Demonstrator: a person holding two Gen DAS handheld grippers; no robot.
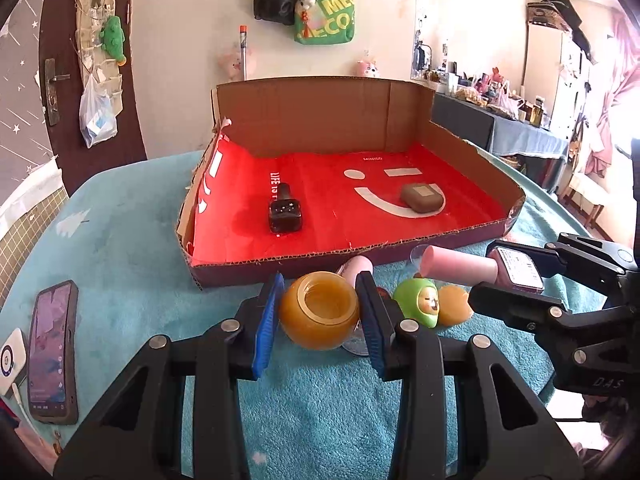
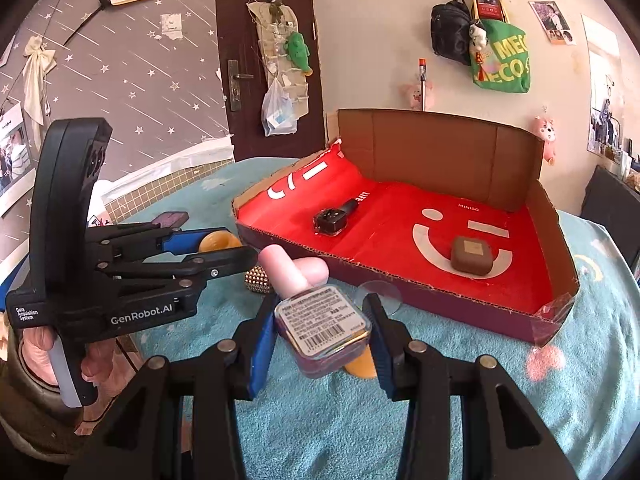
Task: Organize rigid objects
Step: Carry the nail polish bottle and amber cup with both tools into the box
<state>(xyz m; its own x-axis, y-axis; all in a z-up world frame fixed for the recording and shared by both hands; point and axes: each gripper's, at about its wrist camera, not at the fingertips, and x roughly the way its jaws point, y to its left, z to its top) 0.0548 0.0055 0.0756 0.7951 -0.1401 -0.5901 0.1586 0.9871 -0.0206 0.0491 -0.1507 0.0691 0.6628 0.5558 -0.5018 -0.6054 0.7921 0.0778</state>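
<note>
The left tongs point(image 1: 320, 312) clench an amber jar point(image 1: 320, 310); the right tongs point(image 2: 320, 328) clench a pink bottle point(image 2: 316, 316). Both are held above the blanket near the box's point(image 1: 280, 266) front wall. The round jar could likely slip between the flat pads, and either load might clip that wall. Both tongs tilt down toward the box, side by side.
</note>
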